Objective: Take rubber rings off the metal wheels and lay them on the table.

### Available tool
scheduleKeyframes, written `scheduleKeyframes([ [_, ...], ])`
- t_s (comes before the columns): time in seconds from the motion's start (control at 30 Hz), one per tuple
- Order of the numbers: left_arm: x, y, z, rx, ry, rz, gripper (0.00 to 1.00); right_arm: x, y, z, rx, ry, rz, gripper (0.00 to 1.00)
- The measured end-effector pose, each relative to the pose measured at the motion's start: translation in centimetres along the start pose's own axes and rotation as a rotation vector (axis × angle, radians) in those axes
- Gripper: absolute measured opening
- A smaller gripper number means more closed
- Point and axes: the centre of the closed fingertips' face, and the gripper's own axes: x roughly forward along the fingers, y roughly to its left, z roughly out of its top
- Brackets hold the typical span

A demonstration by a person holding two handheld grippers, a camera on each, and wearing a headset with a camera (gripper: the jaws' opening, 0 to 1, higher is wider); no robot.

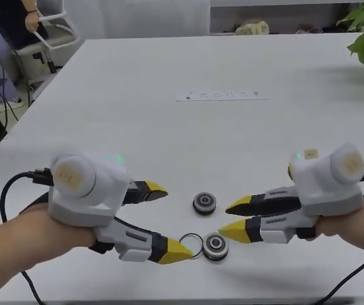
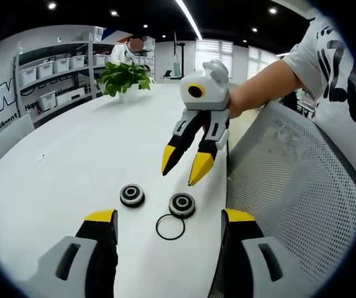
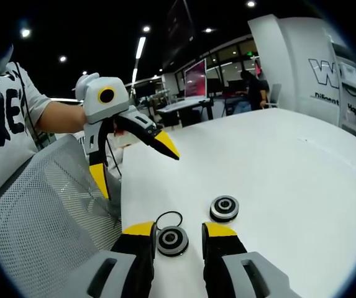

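One rubber ring lies flat on the counter, touching or just beside the near wheel. The second wheel stands just beyond the near wheel. The right gripper straddles the near wheel, jaws apart and not clamped. The left gripper is spread wide, beside the ring. Ring removal appears to be underway. The next move calls for clamping one wheel steady and then hooking its ring edge.

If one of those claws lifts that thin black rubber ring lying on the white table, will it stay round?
Probably not: the thin black rubber ring is a very slim band, so it likely sags floppily. It looks light. Lying flat on the white table, it should not roll.
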Motion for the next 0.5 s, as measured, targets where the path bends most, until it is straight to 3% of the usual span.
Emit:
scheduleKeyframes([
  [0.5, 1.7, -0.8, -0.9, 0.016, 0.044, -0.052, 0.55, -0.1, -0.1, -2.0, -0.011, 0.043, 0.008, 0.29],
])
